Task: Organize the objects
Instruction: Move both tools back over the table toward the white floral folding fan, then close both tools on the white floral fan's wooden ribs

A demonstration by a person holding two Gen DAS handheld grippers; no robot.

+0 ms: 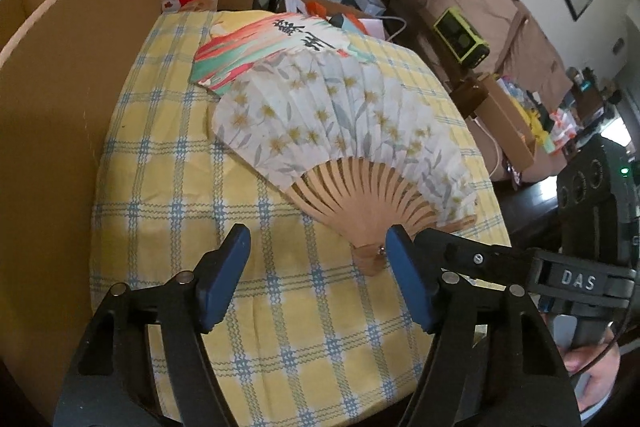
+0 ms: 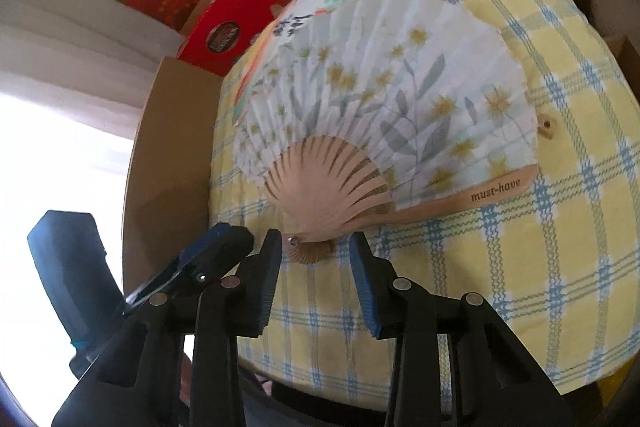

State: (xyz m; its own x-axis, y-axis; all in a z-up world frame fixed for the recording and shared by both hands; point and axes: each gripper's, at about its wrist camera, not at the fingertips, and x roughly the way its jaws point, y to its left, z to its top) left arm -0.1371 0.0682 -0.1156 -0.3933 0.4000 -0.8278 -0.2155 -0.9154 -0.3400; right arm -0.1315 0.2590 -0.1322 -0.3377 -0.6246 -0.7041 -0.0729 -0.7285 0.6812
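Yellow-and-blue checked cloth (image 1: 168,195) covers a small table, with a cardboard panel (image 1: 52,131) standing along its 9 o'clock edge and red boxes (image 2: 188,3) stacked behind. A floral fan (image 1: 340,131) lies spread open on the cloth, its paper leaf fanning toward 12 o'clock and its wooden ribs meeting at a pivot (image 1: 378,251) near the table's front edge. A second fan (image 1: 256,47), striped red and green, lies partly under it at 11 o'clock.

The left gripper (image 1: 316,255) has its jaws apart with only cloth between them; the pivot sits just at the inner face of its right-hand finger. The right gripper (image 2: 314,247) also stands parted, narrower, straddling the pivot end in its own view; I see no pad pressing on the wood.

Both tools crowd the same small spot: in the right wrist view the left gripper's blue fingertip (image 2: 216,247) shows at 9 o'clock, just beside the right one. They could knock together and shove the fan. A pinch on the rounded pivot alone looks likely to let the open leaf swing or droop. Pressing down could drag the loose cloth and shift both fans, and the thin paper may crease if a pad lands on it.
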